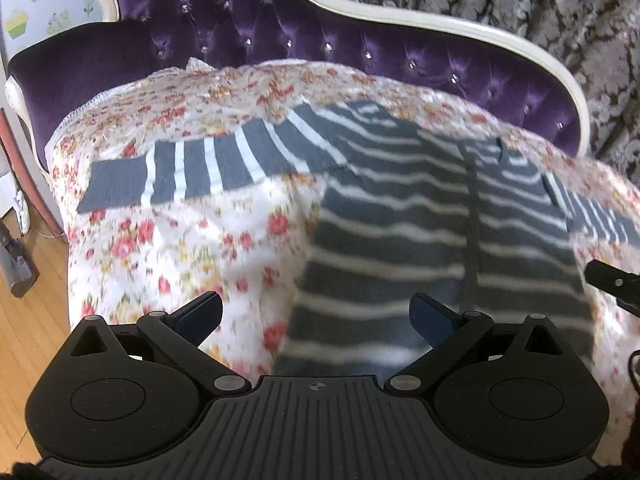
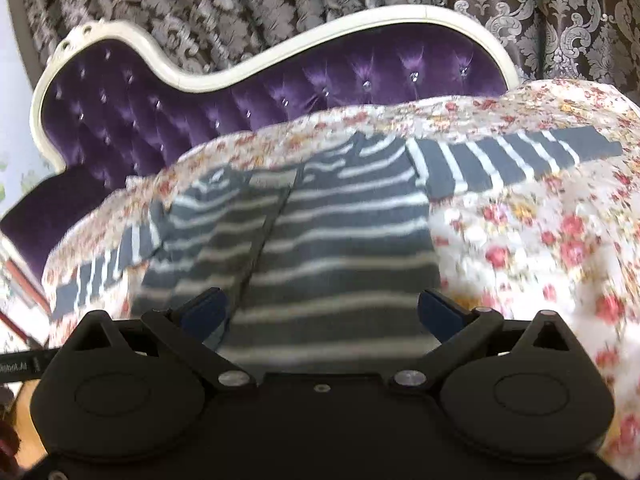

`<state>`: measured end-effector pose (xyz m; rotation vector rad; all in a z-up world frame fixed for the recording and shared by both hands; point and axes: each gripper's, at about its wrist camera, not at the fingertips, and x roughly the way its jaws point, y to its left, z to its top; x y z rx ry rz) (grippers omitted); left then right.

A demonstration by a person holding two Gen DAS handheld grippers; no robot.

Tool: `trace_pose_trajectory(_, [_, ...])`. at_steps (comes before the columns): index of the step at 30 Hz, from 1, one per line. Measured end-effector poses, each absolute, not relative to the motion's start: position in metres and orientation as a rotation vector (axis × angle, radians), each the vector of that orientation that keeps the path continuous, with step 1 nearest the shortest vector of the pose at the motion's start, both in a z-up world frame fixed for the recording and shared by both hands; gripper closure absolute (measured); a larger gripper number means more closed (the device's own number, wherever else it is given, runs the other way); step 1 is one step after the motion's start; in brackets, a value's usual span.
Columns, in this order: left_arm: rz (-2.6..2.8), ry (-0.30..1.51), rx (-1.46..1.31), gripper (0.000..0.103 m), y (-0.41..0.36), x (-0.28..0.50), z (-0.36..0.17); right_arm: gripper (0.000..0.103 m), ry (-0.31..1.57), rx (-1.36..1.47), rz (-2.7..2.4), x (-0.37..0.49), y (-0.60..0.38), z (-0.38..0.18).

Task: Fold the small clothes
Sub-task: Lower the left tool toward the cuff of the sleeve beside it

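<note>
The striped sweater (image 1: 400, 216) lies flat and unfolded across the centre of the frame on the floral cover (image 1: 168, 240), sleeves spread. Left tongs (image 1: 316, 316) and right tongs (image 2: 322, 312) hover released; folding seems not yet begun.

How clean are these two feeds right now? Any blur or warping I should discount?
Left wrist: striped sweater body and floral cover smeared by motion blur, sofa back sharper, fisheye bends its frame. Right wrist: same smear on sweater and cover, curtain crisper.
</note>
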<state>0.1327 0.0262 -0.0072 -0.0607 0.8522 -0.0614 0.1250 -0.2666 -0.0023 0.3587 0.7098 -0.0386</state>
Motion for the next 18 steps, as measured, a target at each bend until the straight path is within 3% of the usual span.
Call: trace_pose_trajectory(18, [-0.002,0.830,-0.239,0.001,0.104,0.218,-0.022,0.001,0.530,0.303,0.103,0.215,-0.264,0.005])
